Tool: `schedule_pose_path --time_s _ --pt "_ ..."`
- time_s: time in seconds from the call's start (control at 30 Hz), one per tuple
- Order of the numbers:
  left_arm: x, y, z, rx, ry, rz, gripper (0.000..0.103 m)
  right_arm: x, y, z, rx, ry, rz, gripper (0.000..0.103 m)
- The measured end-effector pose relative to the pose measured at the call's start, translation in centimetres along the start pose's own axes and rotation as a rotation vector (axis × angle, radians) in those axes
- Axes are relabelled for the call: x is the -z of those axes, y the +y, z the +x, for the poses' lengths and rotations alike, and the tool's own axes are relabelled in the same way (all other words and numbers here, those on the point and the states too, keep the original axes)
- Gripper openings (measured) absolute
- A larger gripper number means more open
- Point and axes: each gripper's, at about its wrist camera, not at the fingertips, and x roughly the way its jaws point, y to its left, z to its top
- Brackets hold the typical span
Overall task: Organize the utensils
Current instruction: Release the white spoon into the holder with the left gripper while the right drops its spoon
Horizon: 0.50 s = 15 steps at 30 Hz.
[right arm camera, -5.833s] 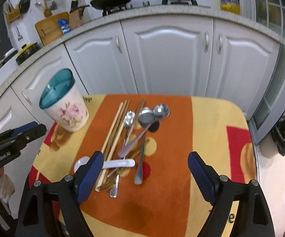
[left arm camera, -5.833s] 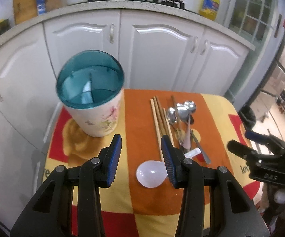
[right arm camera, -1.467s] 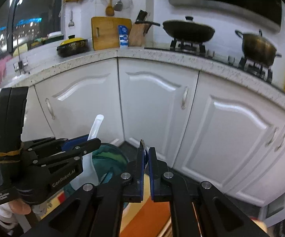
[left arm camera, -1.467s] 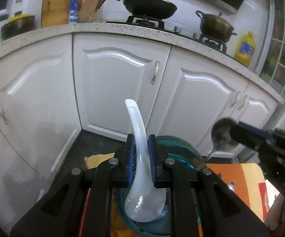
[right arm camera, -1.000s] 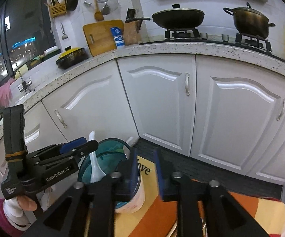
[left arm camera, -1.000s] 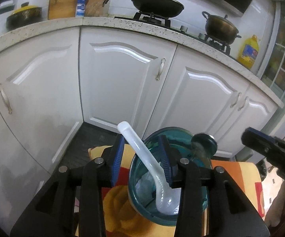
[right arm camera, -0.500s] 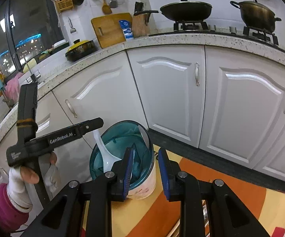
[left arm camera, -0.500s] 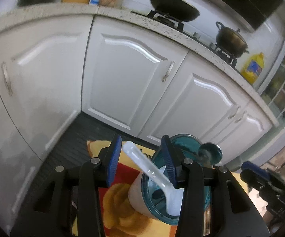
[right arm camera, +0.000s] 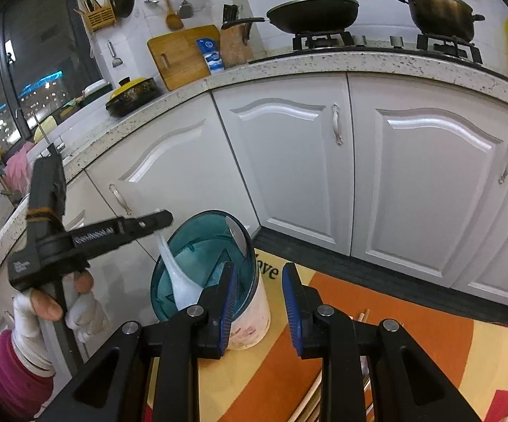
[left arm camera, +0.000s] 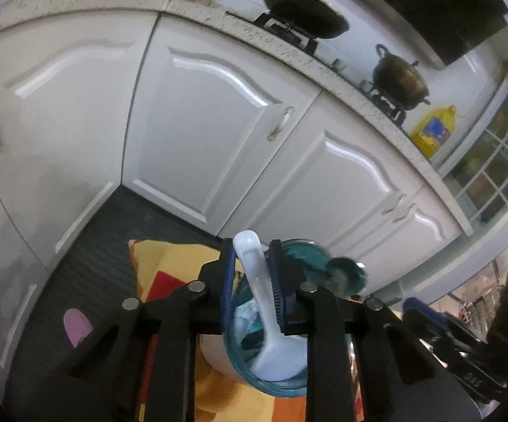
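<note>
Left claw (left arm camera: 250, 281) closing round a smooth white plastic spoon (left arm camera: 259, 302), bowl down in the teal-rimmed floral holder (right arm camera: 250, 320) at the bench's (right arm camera: 412, 348) far-left corner. Right claw (right arm camera: 259, 302) part-open, empty. Orange/yellow cloth; white cabinets (right arm camera: 324, 161) behind.

Left gripper (left arm camera: 252, 279) sits directly above the teal-rimmed cup (left arm camera: 282, 385), jaws closing with the white spoon (left arm camera: 264, 320) handle between them. Spoon bowl rests inside the cup. A metal spoon (left arm camera: 345, 276) stands at the cup's far rim.
</note>
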Motion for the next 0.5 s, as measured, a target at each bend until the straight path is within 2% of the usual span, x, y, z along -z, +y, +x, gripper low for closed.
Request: schedule_pose_path --time_s 0.27,0.37,0.43,0.5 --pt "1.1 -3.3 -1.3 0.025 0.014 0.112 0.012 0.4 -0.4 -0.3 0.003 0.000 0.022 0.025" --pt "2.3 -4.1 -0.9 0.025 0.049 0.140 0.012 0.6 -0.6 -0.6 0.006 -0.003 0.030 0.025" --pt "3.2 -4.5 -0.7 0.015 0.064 0.163 0.012 0.6 -0.8 -1.1 0.010 -0.010 0.041 0.027" --pt "3.7 -4.6 -0.8 0.016 0.072 0.164 0.013 0.8 -1.3 -1.7 0.010 -0.022 0.055 0.035"
